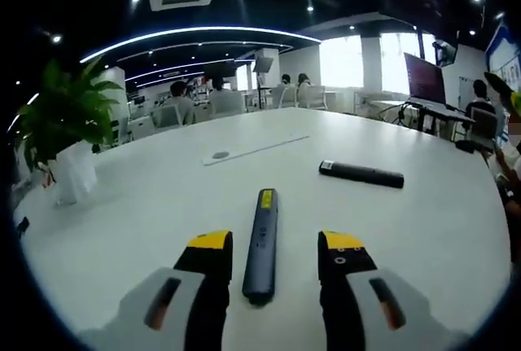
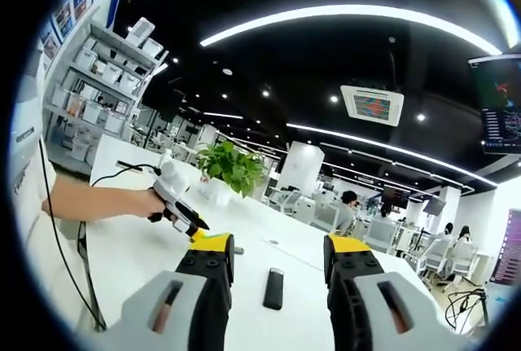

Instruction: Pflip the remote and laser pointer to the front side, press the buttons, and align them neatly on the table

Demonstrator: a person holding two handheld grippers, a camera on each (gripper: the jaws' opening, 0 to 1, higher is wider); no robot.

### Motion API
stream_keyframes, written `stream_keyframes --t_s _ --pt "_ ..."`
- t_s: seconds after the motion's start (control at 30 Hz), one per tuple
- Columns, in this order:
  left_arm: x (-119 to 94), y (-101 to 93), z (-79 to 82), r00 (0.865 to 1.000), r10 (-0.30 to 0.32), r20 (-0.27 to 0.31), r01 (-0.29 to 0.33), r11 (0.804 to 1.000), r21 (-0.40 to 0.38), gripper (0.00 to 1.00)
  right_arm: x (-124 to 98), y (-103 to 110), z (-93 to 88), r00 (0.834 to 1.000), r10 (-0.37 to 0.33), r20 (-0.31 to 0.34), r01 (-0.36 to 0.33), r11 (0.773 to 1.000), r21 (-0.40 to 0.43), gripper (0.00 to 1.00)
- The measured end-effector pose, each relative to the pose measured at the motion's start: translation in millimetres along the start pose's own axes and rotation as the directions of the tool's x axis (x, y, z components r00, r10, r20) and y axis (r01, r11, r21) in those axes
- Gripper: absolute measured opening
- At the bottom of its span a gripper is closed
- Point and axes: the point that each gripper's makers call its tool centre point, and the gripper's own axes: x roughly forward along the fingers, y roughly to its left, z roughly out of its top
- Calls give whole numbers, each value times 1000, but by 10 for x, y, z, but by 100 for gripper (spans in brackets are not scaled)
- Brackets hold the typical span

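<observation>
A dark slim laser pointer (image 1: 262, 241) with a yellow button on top lies face up on the white table (image 1: 146, 204). It runs lengthwise between the jaws of my left gripper (image 1: 277, 245), which is open and not touching it. A black slim remote (image 1: 361, 174) lies crosswise farther off to the right. In the right gripper view, my right gripper (image 2: 281, 249) is open above the table, with a black device (image 2: 274, 288) lying beyond the gap between its jaws. A hand holds the left gripper (image 2: 198, 225) low over the table at the left.
A potted plant (image 1: 69, 123) stands at the table's left edge. A flat white strip (image 1: 244, 153) with a grey disc lies near the middle of the table. Chairs, desks and seated people (image 1: 179, 103) fill the office beyond. A cable (image 2: 61, 245) hangs beside the person's arm.
</observation>
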Motion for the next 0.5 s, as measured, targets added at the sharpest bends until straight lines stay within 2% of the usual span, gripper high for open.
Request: stream_keyframes --t_s 0.17,0.5 --pt "46 54 -83 999 -2 -42 2 1000 -1 44 -4 -7 5 1000 -1 2 1 1000 2 47" --pt "30 70 -111 999 4 -47 -4 1000 -8 44 7 5 2 1000 1 1 -1 1000 5 47"
